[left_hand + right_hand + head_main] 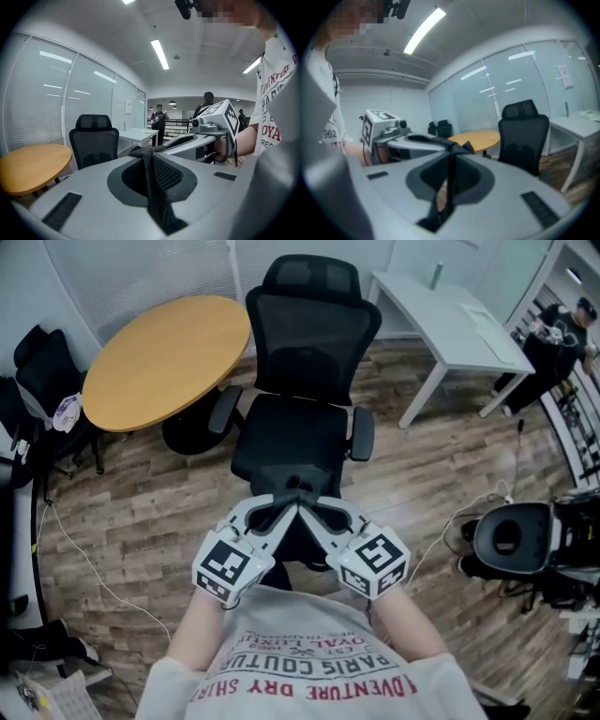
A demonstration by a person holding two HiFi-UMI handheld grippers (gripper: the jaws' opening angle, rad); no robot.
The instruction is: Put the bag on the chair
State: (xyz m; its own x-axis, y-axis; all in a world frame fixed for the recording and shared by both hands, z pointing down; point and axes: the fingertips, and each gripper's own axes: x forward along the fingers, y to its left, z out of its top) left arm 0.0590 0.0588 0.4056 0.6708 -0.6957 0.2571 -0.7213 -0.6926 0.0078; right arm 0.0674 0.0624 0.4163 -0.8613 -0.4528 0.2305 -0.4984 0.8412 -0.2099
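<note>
A black mesh office chair stands on the wood floor just ahead of me, its seat bare. My left gripper and right gripper meet tip to tip above the seat's front edge. Both are shut on the black strap of a dark bag, which hangs under them and is mostly hidden. The left gripper view has the strap pinched between the shut jaws of the left gripper, the chair beyond. In the right gripper view the strap runs through the right gripper, with the chair to the right.
A round wooden table stands left of the chair and a white desk behind it to the right. A person stands at the far right. A black round machine with cables sits on the floor at right. Dark chairs line the left wall.
</note>
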